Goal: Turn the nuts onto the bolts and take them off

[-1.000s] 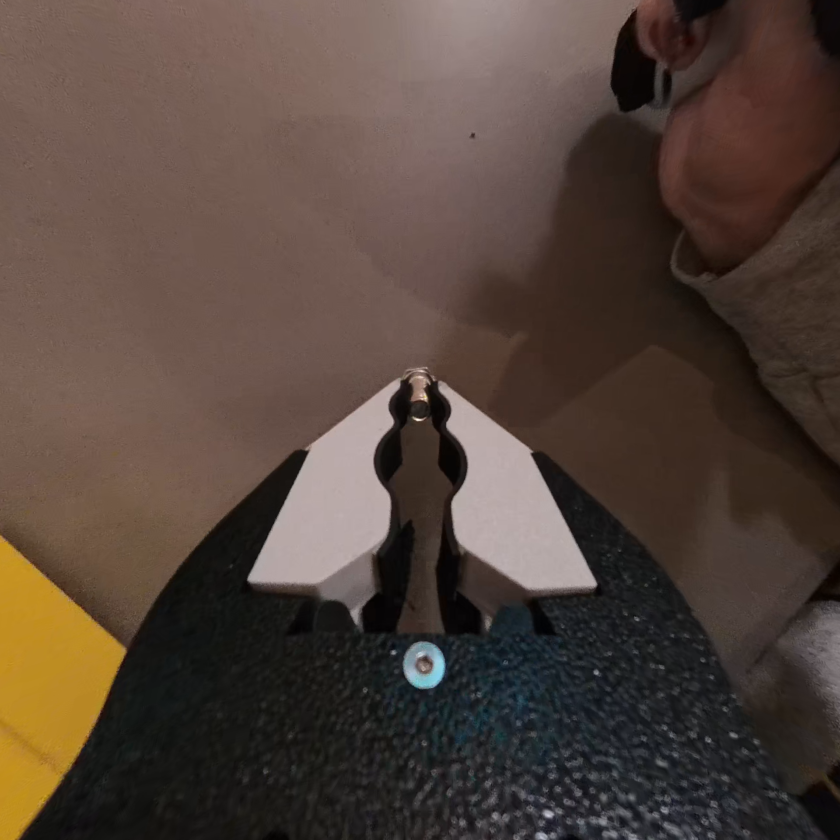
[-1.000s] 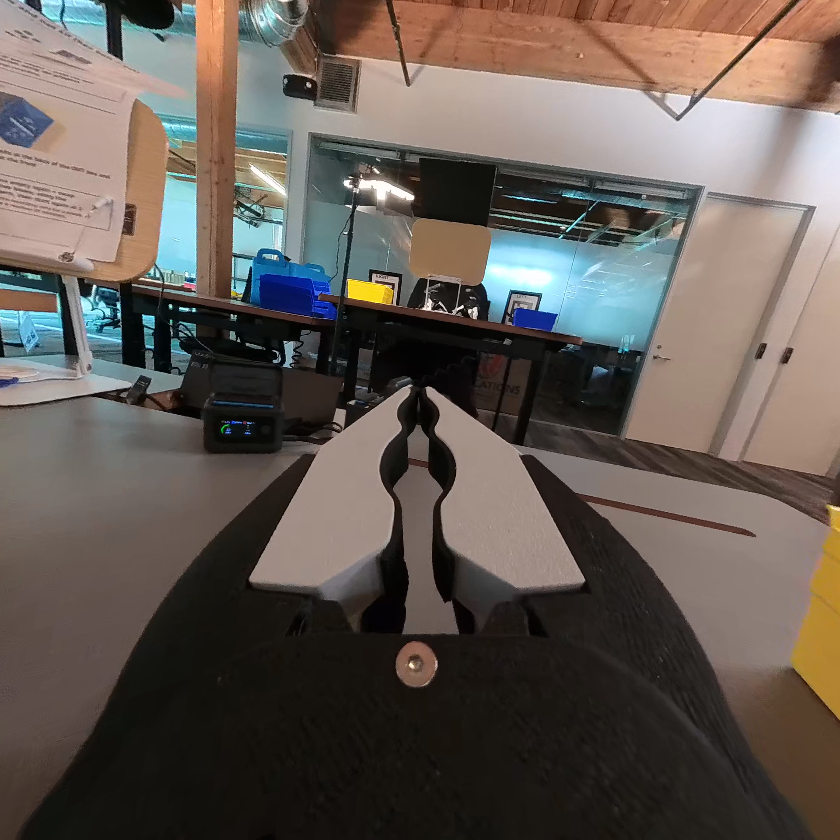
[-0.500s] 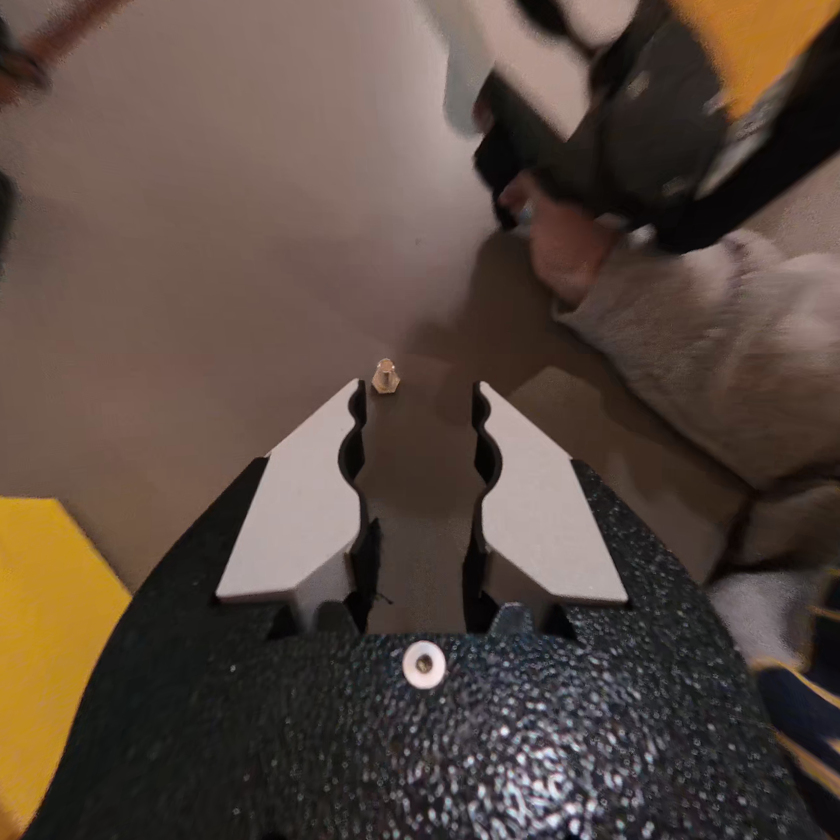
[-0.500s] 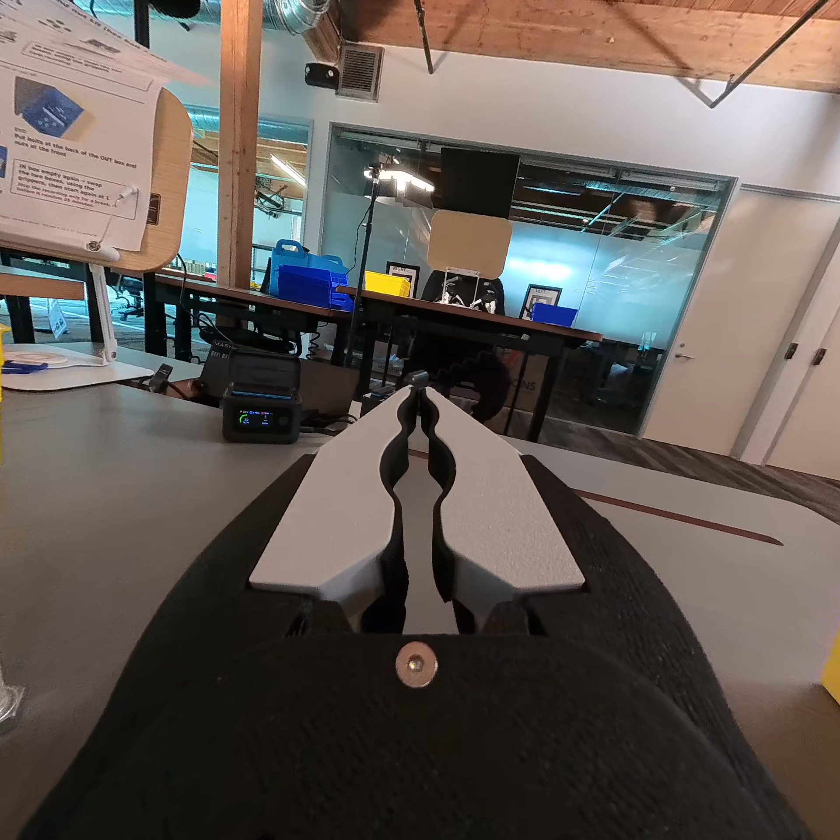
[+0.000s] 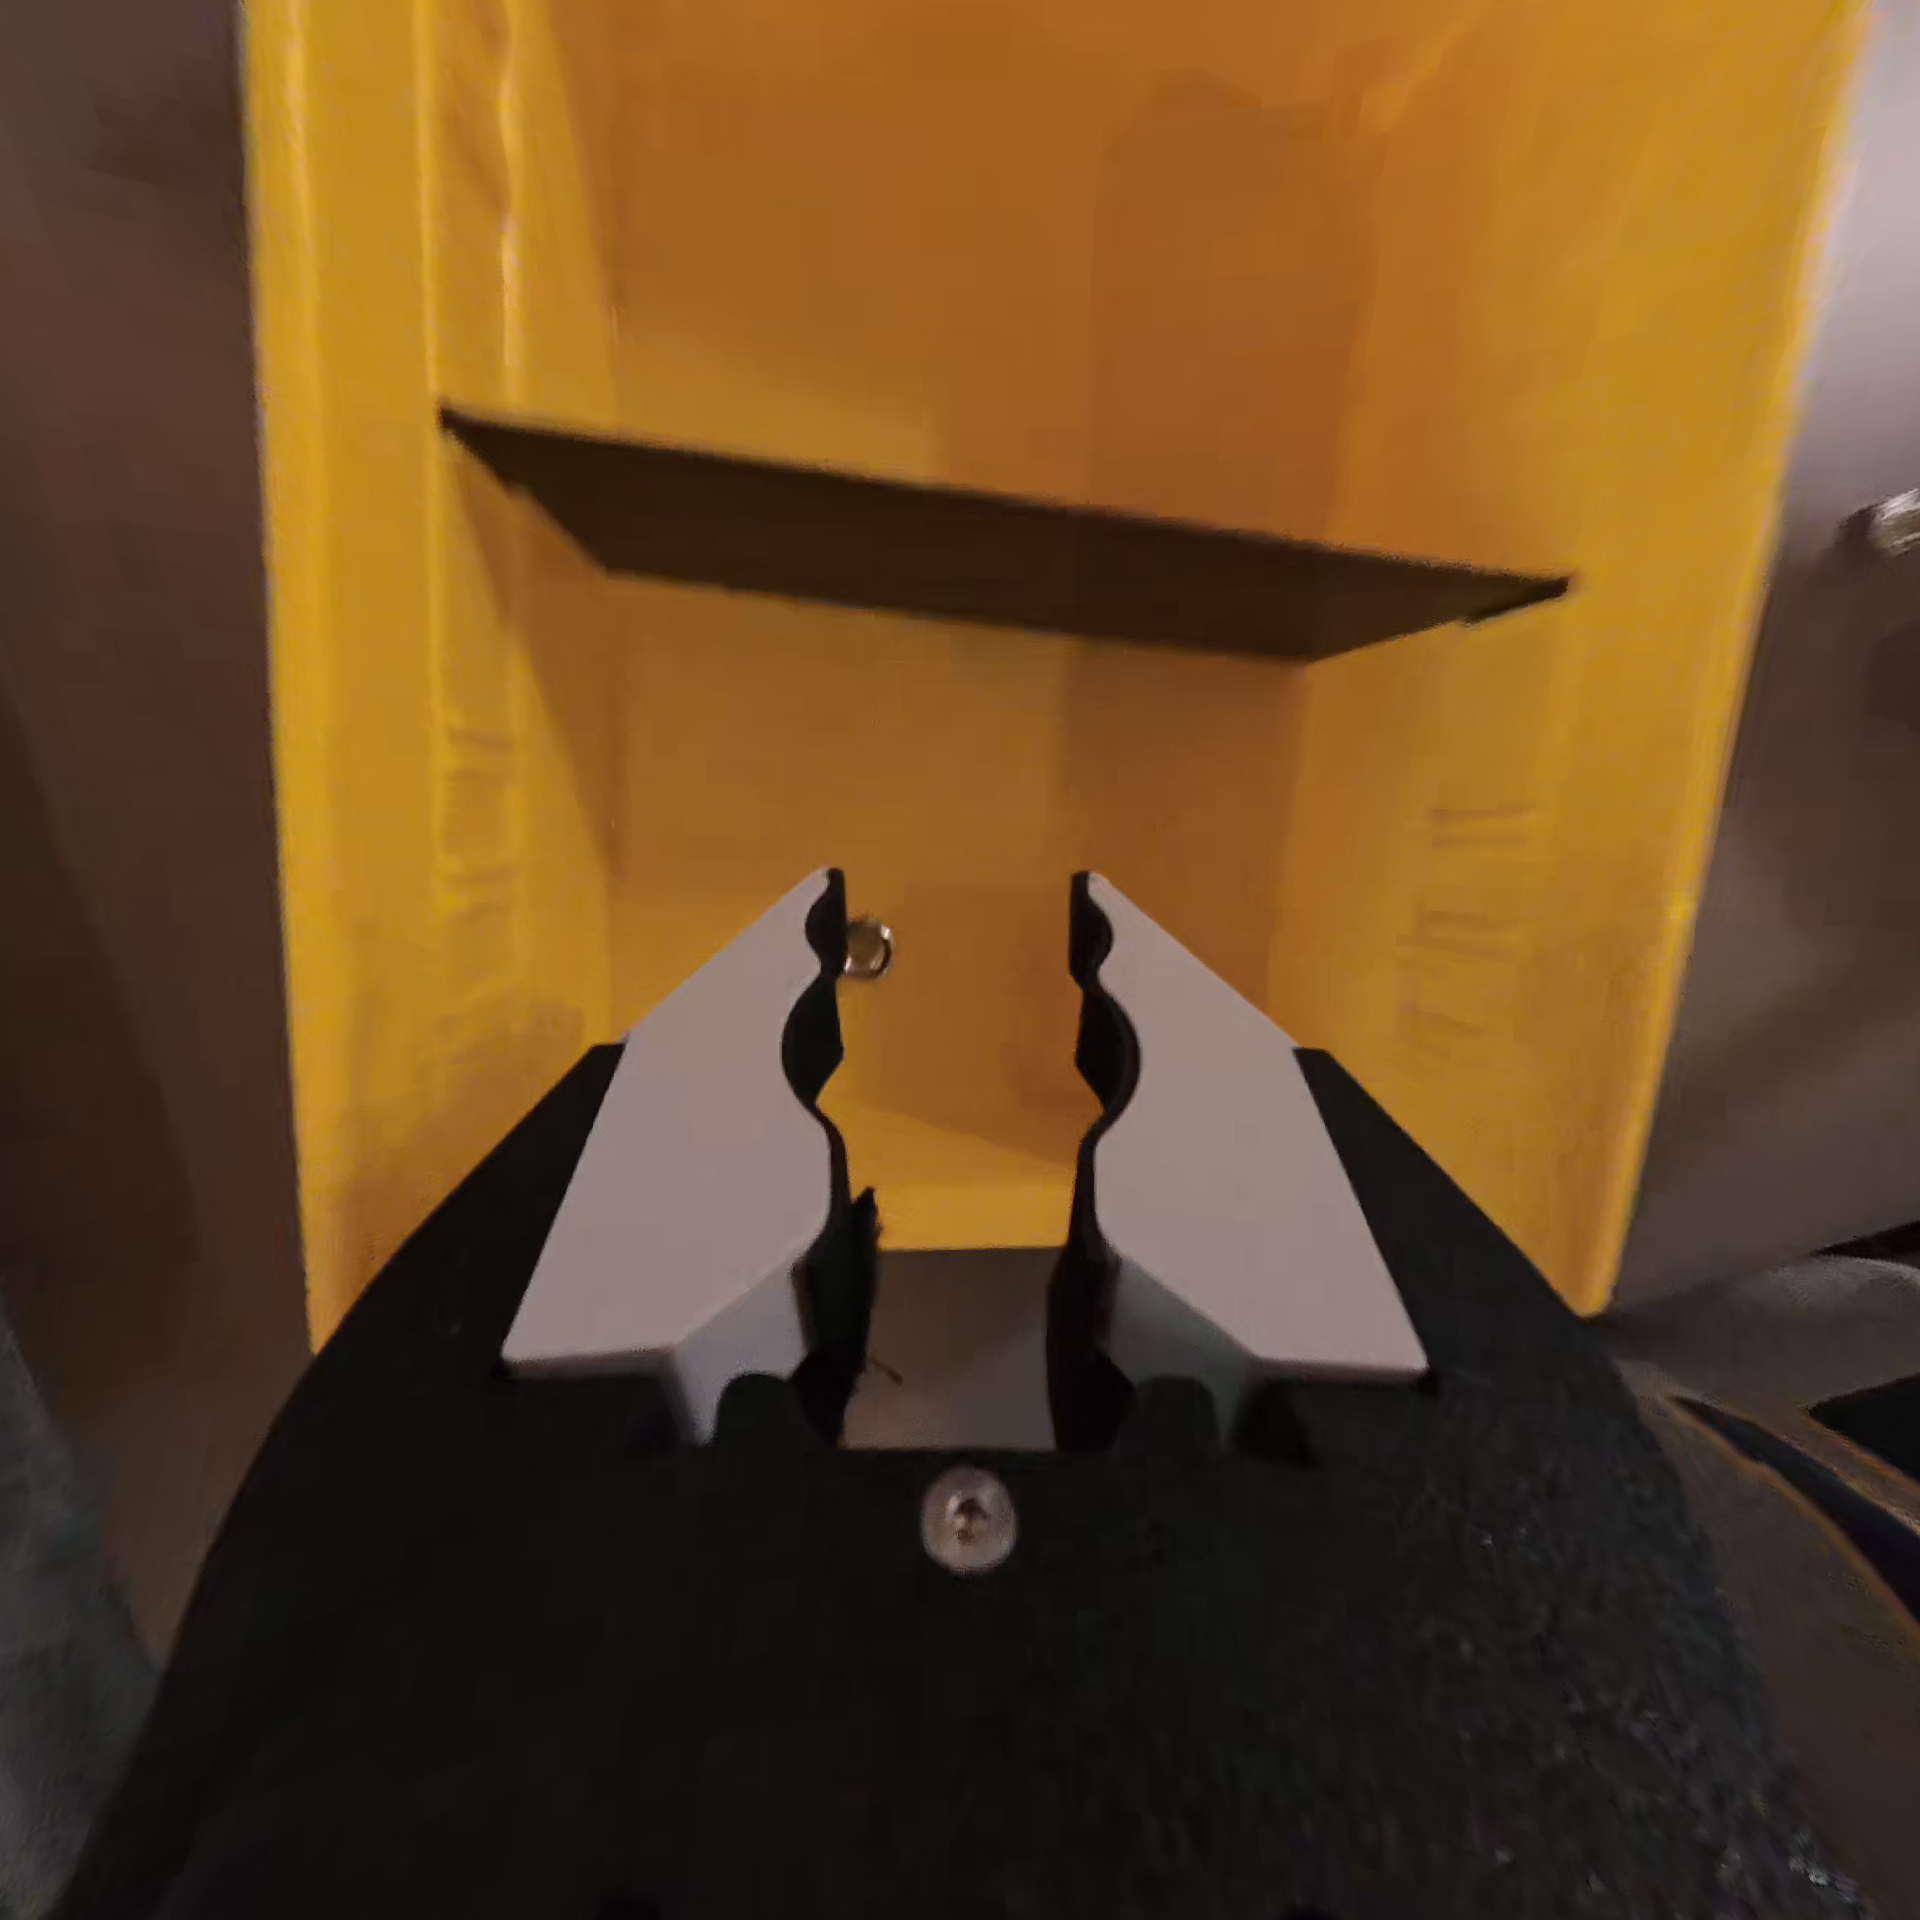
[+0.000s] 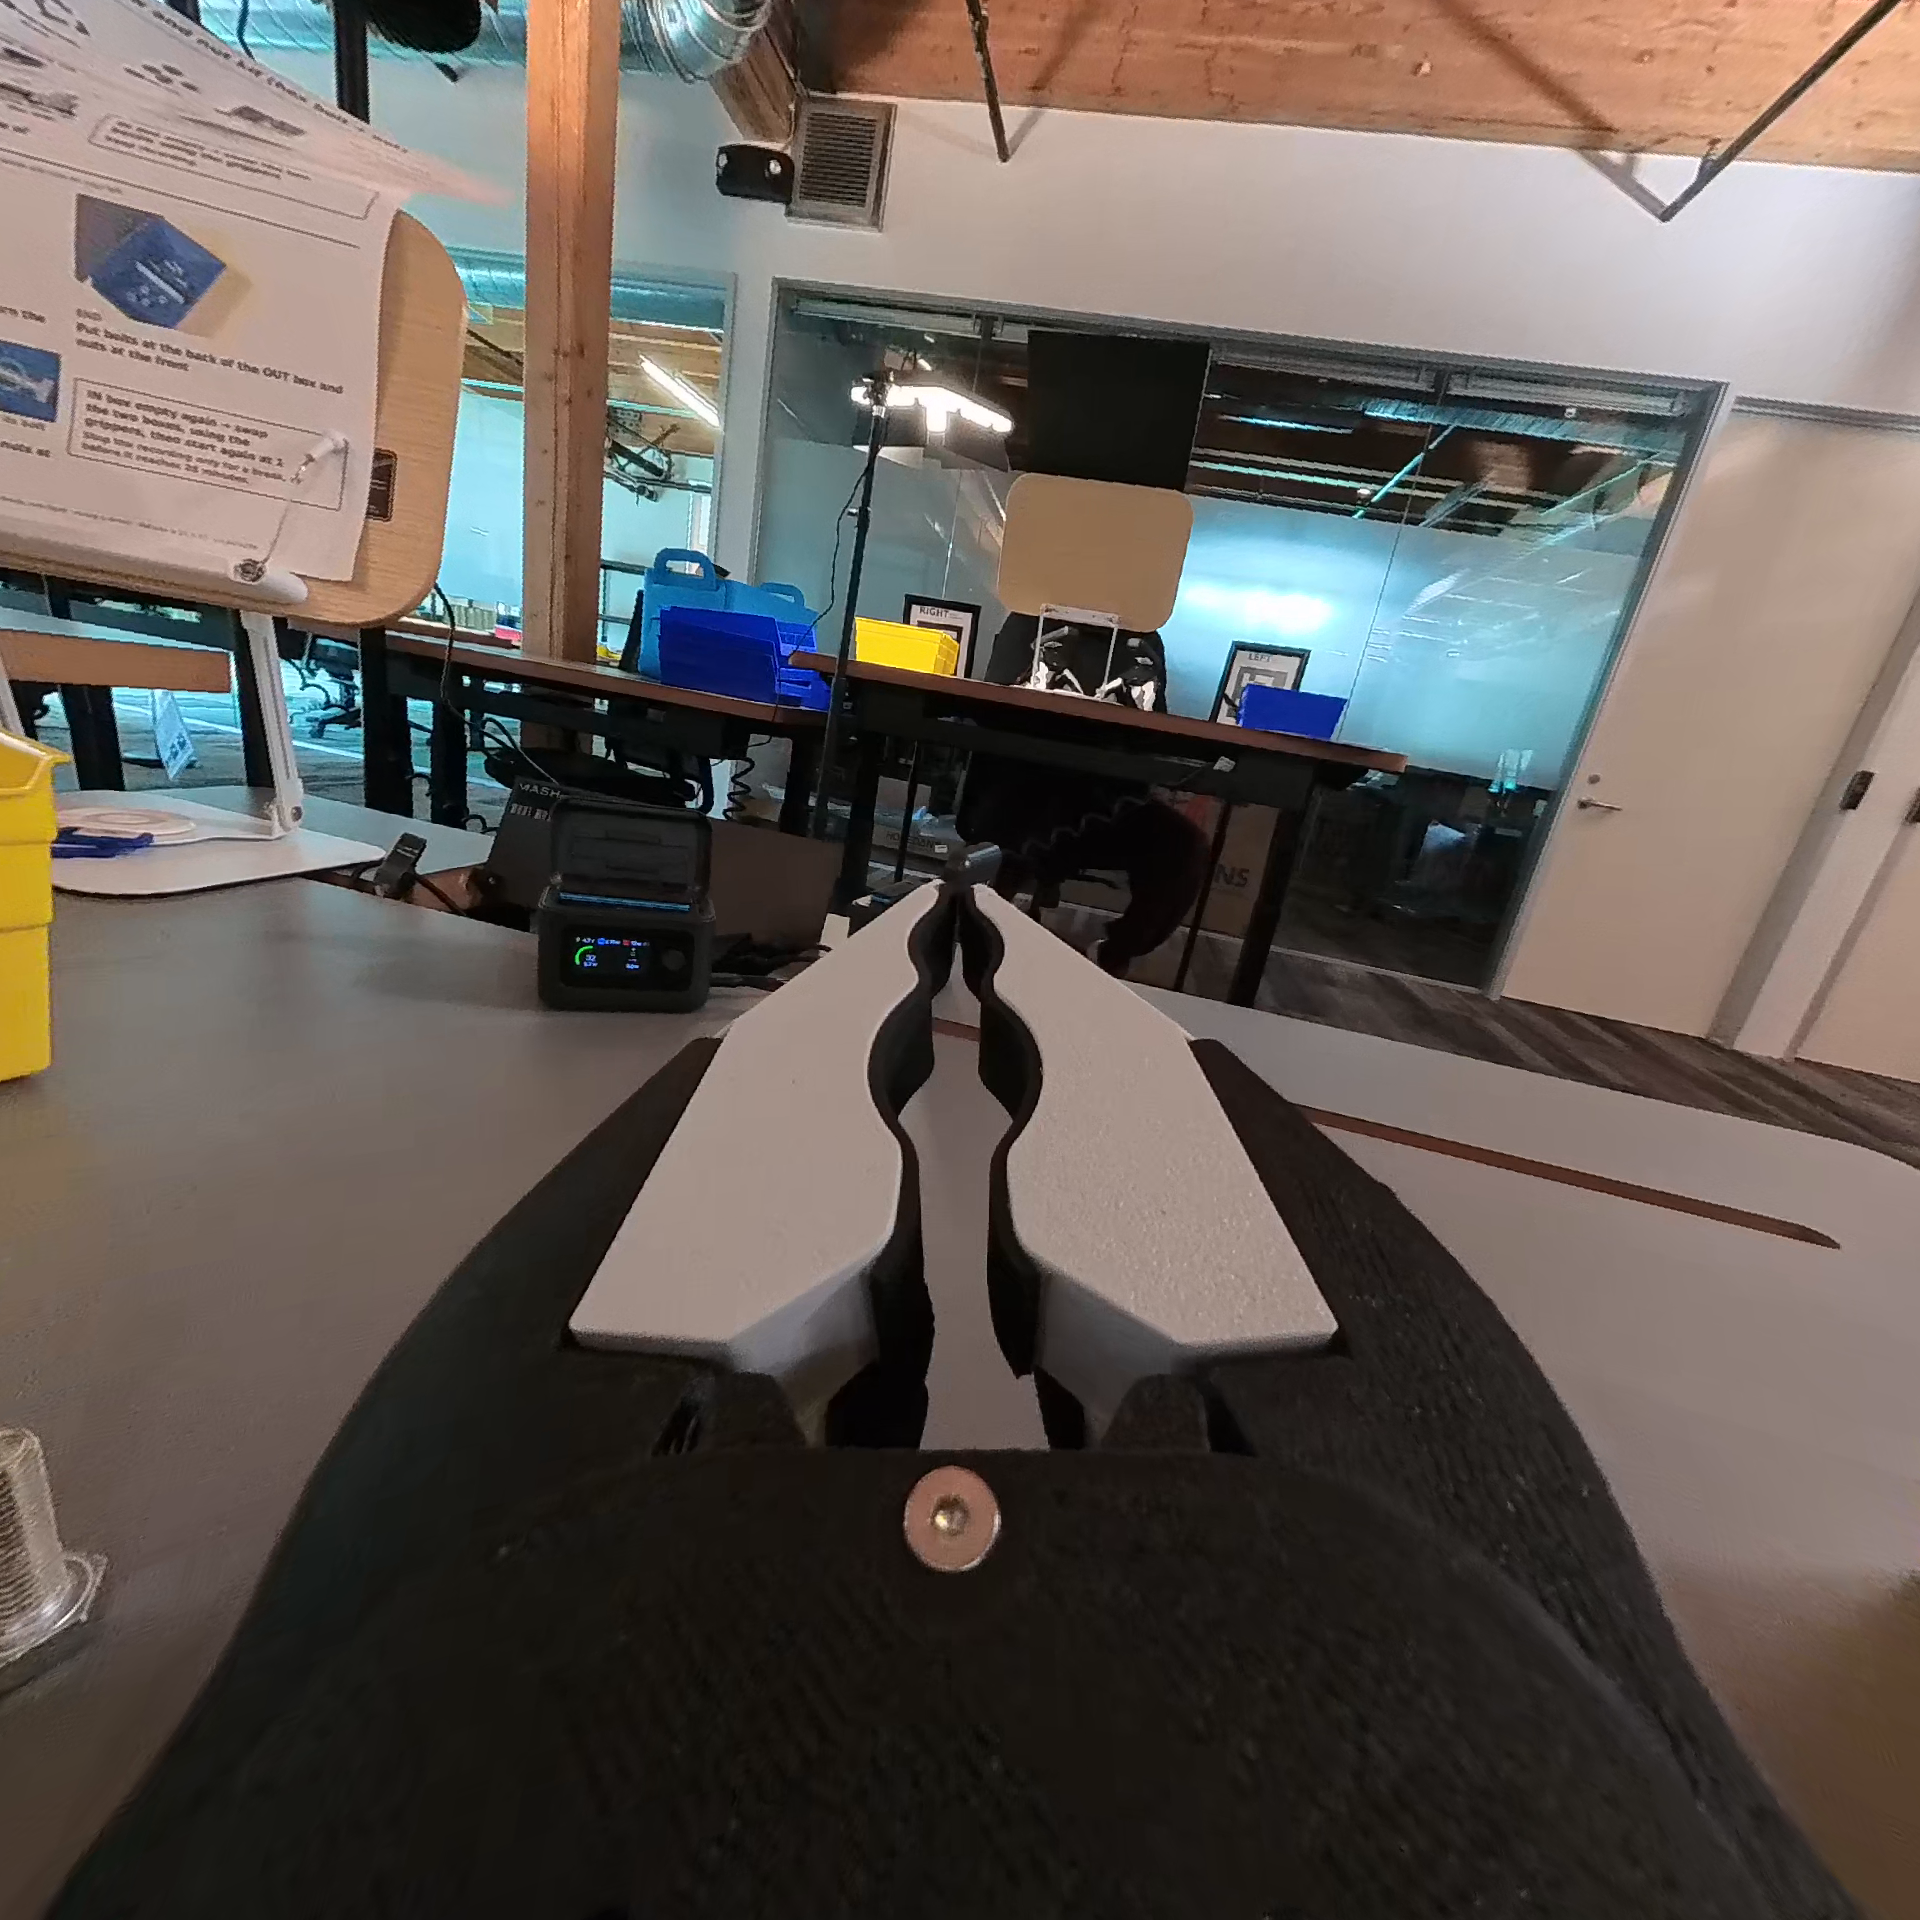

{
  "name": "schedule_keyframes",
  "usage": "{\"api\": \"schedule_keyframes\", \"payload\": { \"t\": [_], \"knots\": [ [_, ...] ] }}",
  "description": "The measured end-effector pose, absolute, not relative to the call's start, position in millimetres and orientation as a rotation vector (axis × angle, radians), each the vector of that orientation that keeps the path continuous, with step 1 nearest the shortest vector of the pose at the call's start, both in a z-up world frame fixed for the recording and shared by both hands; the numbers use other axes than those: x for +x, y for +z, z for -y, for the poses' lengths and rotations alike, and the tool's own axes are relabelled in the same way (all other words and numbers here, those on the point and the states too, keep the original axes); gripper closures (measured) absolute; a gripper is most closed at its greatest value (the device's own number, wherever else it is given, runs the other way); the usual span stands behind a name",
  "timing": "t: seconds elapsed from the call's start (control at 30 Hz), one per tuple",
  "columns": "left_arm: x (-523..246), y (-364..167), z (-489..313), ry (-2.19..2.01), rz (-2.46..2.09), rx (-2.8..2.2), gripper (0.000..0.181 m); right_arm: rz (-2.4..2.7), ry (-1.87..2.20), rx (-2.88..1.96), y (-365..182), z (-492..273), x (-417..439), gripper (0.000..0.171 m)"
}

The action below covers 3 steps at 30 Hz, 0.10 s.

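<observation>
My left gripper (image 5: 956, 894) is open and empty, and points down into the near compartment of a yellow bin (image 5: 436, 727). A small silver nut (image 5: 868, 948) lies on the bin floor, right beside my left fingertip. A dark divider (image 5: 987, 561) crosses the bin farther off. My right gripper (image 6: 961, 899) is shut low over the grey table (image 6: 260, 1195), with a small dark nut (image 6: 974, 860) pinched at its tips. A silver threaded bolt (image 6: 23, 1517) stands on its head on the table at the far left; it shows blurred in the left wrist view (image 5: 1896, 525).
A yellow bin (image 6: 21, 914) stands at the table's left edge. A small black device with a lit screen (image 6: 623, 935) sits at the table's far edge. A stand holding a printed sheet (image 6: 187, 343) rises at the back left. Desks with blue and yellow bins lie beyond.
My left gripper opened and let go of the bolt, which now stands on the table. It then swung over the yellow bin. My right gripper stayed shut and barely moved.
</observation>
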<state>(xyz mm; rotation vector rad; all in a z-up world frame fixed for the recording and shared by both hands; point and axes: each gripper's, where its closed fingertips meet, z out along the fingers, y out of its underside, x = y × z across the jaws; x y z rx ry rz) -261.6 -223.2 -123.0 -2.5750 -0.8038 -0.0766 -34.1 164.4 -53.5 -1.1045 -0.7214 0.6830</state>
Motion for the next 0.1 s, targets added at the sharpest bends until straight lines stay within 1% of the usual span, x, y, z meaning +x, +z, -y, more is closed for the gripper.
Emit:
{"api": "schedule_keyframes", "payload": {
  "t": [0.03,0.1],
  "knots": [
    [-260.4,-133.3,229.3,-0.095,0.834,-2.614,0.142,0.722,0.686,-1.106,-53.8,-164.4,-34.4,0.171],
    [-262.5,-149.7,240.0,-0.082,0.878,-2.681,0.146,0.726,0.689,-1.11,-54.5,-164.3,-35.2,0.171]
  ]
}}
